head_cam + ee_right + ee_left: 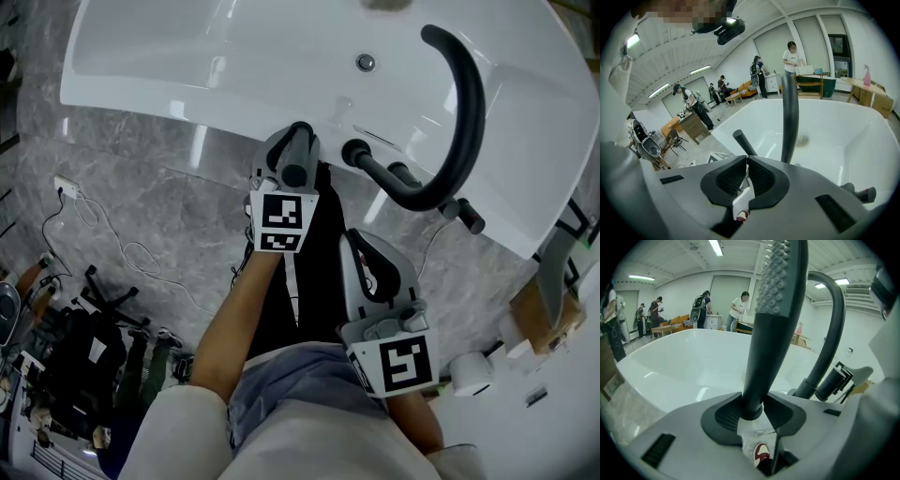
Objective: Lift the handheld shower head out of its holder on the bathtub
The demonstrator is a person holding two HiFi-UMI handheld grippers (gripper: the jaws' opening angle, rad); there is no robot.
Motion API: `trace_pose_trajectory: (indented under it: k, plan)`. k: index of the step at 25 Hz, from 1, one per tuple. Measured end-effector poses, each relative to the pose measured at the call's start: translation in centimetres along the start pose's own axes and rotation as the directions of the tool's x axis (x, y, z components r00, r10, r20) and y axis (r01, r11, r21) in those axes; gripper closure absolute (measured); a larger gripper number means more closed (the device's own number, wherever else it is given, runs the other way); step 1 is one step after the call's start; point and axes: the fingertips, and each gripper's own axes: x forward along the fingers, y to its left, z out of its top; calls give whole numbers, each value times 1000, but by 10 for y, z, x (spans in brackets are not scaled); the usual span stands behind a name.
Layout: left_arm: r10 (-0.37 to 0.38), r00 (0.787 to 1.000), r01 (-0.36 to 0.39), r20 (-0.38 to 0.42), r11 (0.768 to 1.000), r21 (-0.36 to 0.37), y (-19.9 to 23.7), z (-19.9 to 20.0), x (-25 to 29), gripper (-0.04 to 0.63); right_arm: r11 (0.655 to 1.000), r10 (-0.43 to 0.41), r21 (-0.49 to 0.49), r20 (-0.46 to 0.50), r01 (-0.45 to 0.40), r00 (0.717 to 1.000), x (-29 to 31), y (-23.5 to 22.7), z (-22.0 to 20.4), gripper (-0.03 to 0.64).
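A dark grey handheld shower head [776,310] stands upright on the rim of the white bathtub [684,362], its nozzle face turned left. My left gripper [752,411] is shut on the lower handle, with both ribbed pads against it. From the head view the left gripper [292,155] sits at the tub's near rim, over the shower head [295,172] seen end-on. My right gripper [361,251] hangs back from the rim, shut with nothing between its jaws. In the right gripper view [746,161] the shower head handle [744,142] stands ahead to the left.
A black arched spout [461,117] rises from the rim right of the shower head, with dark knobs [357,152] at its base. The drain [366,63] lies in the tub. Cables [112,244] and black gear [84,356] lie on the marble floor at left. People stand far behind.
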Motion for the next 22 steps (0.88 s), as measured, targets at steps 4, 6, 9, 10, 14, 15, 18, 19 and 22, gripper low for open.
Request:
trace_pose_trajectory:
  k: [4,6,9,10,14,15,18,19,22]
  plan:
    - [7,1000,-8,5,1000,22,0,0,0,452,1000,2,3,-5,-2,1000,2,1,-2,594]
    - [12,1000,-12,7,999,31,-1,0,0,454,1000,4,3,-7,-4,1000,2,1,-4,595]
    - [14,1000,-14,11,999,40,-1,1,0,456,1000,1,2,-10,-1,1000,2,1,-4,595]
    - [15,1000,-15,12,999,39,-1,1,-1,456,1000,0,1,-11,0,1000,1,1,-4,594]
    - [20,1000,-20,11,999,31,0,1,-1,456,1000,-9,-2,-10,9,1000,1,-1,-2,595]
    - [21,1000,-21,11,999,30,1,1,-1,456,1000,-11,-2,-9,11,1000,1,-1,-1,595]
    - [29,1000,-29,12,999,33,2,3,-4,457,1000,-12,-2,-9,12,1000,0,0,-2,595]
    - [28,1000,-29,12,999,33,2,3,-6,456,1000,-11,-3,-9,11,1000,0,1,-1,595]
    - [23,1000,-24,13,999,29,3,5,-8,457,1000,-9,-7,-6,9,1000,1,4,1,595]
